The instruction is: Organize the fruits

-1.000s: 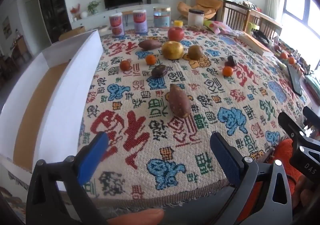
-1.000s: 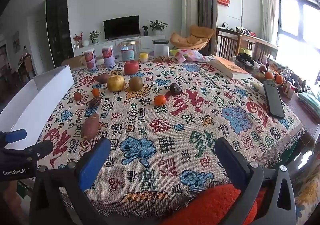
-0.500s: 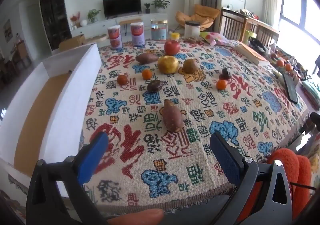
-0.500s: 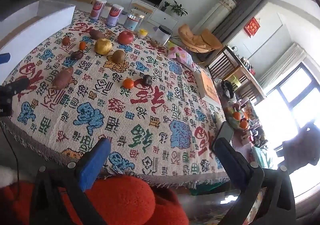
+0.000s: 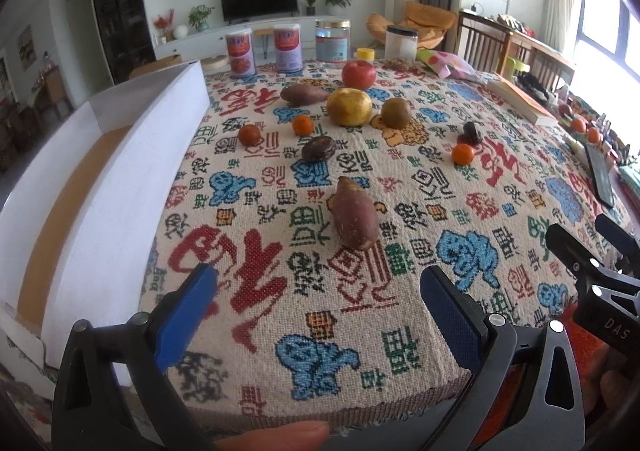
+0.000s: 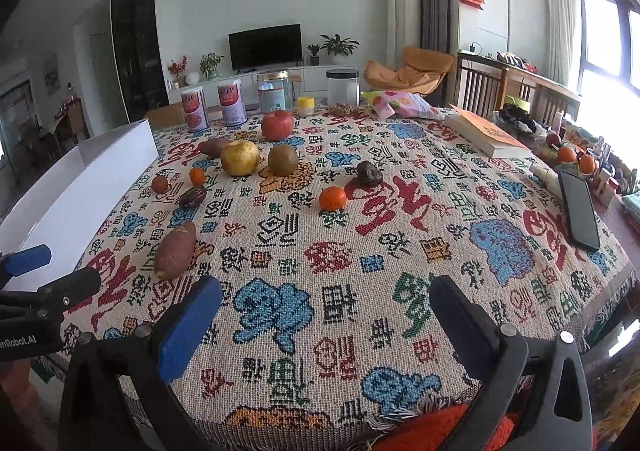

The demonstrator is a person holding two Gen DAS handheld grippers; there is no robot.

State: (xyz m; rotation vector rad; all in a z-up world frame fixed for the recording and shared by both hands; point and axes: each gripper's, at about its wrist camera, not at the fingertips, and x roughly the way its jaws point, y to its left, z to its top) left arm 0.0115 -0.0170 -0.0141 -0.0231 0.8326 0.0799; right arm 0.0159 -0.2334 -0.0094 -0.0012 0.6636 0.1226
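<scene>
Fruits lie spread on a patterned tablecloth [image 5: 280, 291]. A sweet potato [image 5: 355, 218] lies nearest, also in the right wrist view [image 6: 175, 250]. Farther back are a second sweet potato [image 5: 302, 95], a red apple [image 5: 359, 74], a yellow pear [image 5: 349, 107], a kiwi [image 5: 396, 113], small oranges [image 5: 302, 125] [image 5: 463, 153] and dark fruits [image 5: 318, 149]. My left gripper [image 5: 318, 301] is open and empty over the table's near edge, short of the sweet potato. My right gripper [image 6: 326, 315] is open and empty over the near edge, to the right.
An open white box [image 5: 100, 187] with a cardboard floor stands along the table's left side. Tins and jars [image 5: 288, 47] line the far edge. A book [image 6: 486, 133] and a phone [image 6: 578, 209] lie at the right, next to a shelf of clutter.
The left gripper has moved forward, closer to the near sweet potato. The right gripper swung away to a tilted view, then came back level over the table's edge.
</scene>
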